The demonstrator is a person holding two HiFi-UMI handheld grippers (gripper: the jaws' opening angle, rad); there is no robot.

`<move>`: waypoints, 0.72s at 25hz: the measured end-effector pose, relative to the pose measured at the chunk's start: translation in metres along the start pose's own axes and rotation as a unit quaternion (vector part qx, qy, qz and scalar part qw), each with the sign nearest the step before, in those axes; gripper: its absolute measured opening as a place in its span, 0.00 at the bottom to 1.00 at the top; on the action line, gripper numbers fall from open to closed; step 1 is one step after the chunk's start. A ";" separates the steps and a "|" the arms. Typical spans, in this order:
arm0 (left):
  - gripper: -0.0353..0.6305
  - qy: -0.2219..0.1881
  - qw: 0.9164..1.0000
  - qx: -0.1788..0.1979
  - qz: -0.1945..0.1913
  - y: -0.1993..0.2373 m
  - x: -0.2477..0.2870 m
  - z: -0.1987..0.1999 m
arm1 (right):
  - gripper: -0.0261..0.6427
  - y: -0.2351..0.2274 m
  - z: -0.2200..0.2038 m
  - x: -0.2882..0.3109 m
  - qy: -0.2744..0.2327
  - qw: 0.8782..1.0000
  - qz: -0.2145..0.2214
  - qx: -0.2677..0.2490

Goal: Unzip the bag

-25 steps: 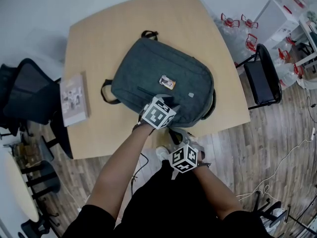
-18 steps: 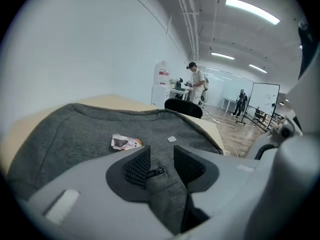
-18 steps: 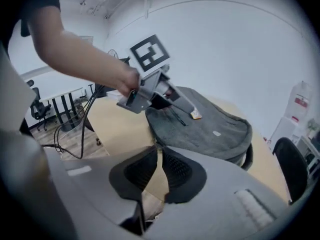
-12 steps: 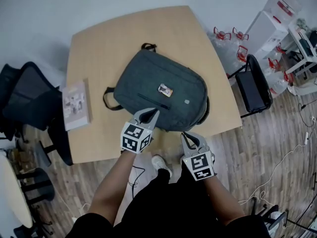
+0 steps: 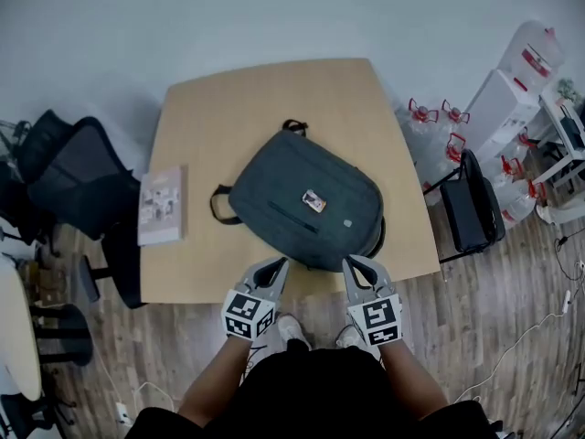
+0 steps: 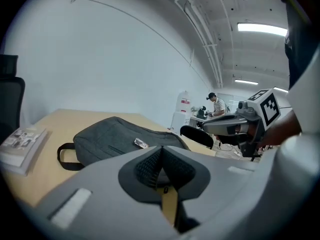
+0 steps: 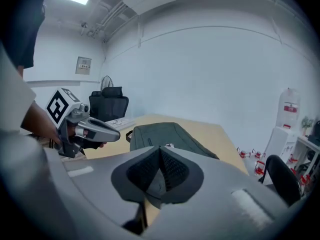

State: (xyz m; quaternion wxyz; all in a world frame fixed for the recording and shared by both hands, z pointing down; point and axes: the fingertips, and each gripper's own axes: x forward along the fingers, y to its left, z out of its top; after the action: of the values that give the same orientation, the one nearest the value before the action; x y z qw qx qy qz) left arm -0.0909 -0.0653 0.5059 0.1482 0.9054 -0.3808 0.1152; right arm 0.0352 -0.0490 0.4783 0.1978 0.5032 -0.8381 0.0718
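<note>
A dark grey backpack (image 5: pixel 306 210) lies flat in the middle of the wooden table (image 5: pixel 265 108), with a small tag (image 5: pixel 313 200) on its front. Both grippers hover at the table's near edge, just short of the bag and touching nothing. My left gripper (image 5: pixel 276 267) is shut and empty, pointing at the bag's near left corner. My right gripper (image 5: pixel 354 264) is shut and empty by the near right corner. In the left gripper view the backpack (image 6: pixel 115 136) lies beyond the closed jaws of my left gripper (image 6: pixel 160 150). In the right gripper view the backpack (image 7: pixel 170 133) lies past my right gripper (image 7: pixel 160 149).
A book (image 5: pixel 163 205) lies on the table's left edge. Black office chairs (image 5: pixel 73 172) stand to the left, another chair (image 5: pixel 475 213) to the right. Water bottles (image 5: pixel 439 117) and white units (image 5: pixel 512 99) stand at the far right. A person (image 6: pixel 217 104) is far off in the room.
Both grippers have drawn back from the bag to the table's near edge. The left gripper's jaws have closed. The whole view has pulled back from the table.
</note>
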 end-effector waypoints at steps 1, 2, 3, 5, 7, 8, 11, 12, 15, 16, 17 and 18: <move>0.08 -0.005 1.000 0.000 0.004 -0.003 -0.001 0.003 | 0.04 -0.002 0.005 -0.002 -0.009 1.000 0.001 -0.006; 0.08 -0.010 1.000 0.001 0.008 -0.005 -0.002 0.005 | 0.04 -0.004 0.010 -0.003 -0.018 1.000 0.002 -0.010; 0.08 -0.013 1.000 0.003 0.012 -0.007 -0.001 0.007 | 0.04 -0.006 0.014 -0.005 -0.024 1.000 0.002 -0.015; 0.08 -0.017 1.000 0.003 0.018 -0.011 0.000 0.009 | 0.04 -0.011 0.016 -0.009 -0.028 0.999 0.002 -0.023; 0.08 -0.019 1.000 0.003 0.023 -0.015 0.002 0.011 | 0.04 -0.017 0.015 -0.013 -0.030 0.999 0.001 -0.025; 0.08 -0.020 0.999 0.004 0.026 -0.017 0.003 0.012 | 0.04 -0.020 0.015 -0.015 -0.032 0.999 0.000 -0.025; 0.08 -0.019 0.999 0.006 0.030 -0.025 0.007 0.013 | 0.04 -0.029 0.014 -0.023 -0.035 0.999 -0.005 -0.024; 0.08 -0.017 0.999 0.008 0.030 -0.028 0.008 0.012 | 0.04 -0.032 0.013 -0.025 -0.036 0.999 -0.007 -0.025; 0.08 -0.015 0.999 0.010 0.031 -0.036 0.012 0.010 | 0.04 -0.039 0.011 -0.029 -0.039 0.999 -0.010 -0.024; 0.08 -0.015 0.999 0.010 0.031 -0.038 0.013 0.010 | 0.04 -0.041 0.010 -0.031 -0.039 0.999 -0.011 -0.023; 0.08 -0.014 0.999 0.010 0.032 -0.040 0.013 0.009 | 0.04 -0.043 0.008 -0.032 -0.039 0.999 -0.012 -0.021; 0.08 -0.013 0.999 0.010 0.032 -0.042 0.014 0.008 | 0.04 -0.044 0.007 -0.033 -0.039 0.999 -0.012 -0.021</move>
State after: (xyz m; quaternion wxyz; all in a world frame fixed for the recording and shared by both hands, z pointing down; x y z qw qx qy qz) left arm -0.0504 -0.0497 0.4955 0.1306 0.8956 -0.4103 0.1120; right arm 0.0854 -0.0455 0.4545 0.1758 0.5117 -0.8403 0.0322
